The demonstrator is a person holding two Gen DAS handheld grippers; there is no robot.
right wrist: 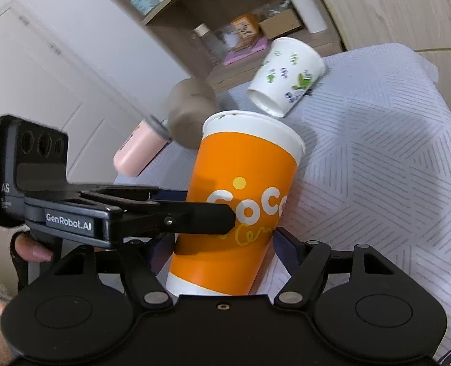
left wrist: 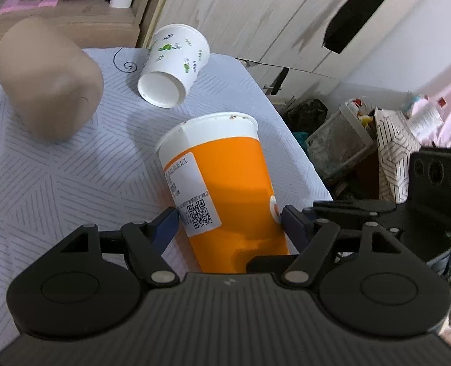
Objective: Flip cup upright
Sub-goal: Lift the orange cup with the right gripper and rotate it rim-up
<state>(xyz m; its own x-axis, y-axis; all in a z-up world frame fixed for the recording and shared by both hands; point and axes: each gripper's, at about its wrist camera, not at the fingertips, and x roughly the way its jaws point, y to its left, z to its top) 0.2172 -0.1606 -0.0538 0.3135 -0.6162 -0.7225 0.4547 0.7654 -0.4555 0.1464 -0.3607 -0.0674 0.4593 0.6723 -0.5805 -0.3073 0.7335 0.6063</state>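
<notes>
Orange cup [left wrist: 225, 183], white rim up, QR label on one side and "CoCo" print on the other, stands about upright at the near edge of the counter [left wrist: 57, 183], which wears a grey line-patterned cloth. Left claw [left wrist: 230, 218] is clamped on the orange cup low on its body, blue pads [left wrist: 167, 225] touching both sides. Right claw [right wrist: 222, 244] sits around the same cup near its base; its pads are mostly hidden by the cup and by the left claw's finger crossing in front, so can't tell if they press on it. Behind the orange cup lies a white cup [left wrist: 173, 64] with green and blue print, on its side, mouth facing the camera. Left of that, a tan cup [left wrist: 48, 79] rests on the cloth, blurred. Right wrist view also shows a pink cup [right wrist: 140, 149] beside the tan one, tilted. Wooden shelf [right wrist: 213, 9] with jars behind.
</notes>
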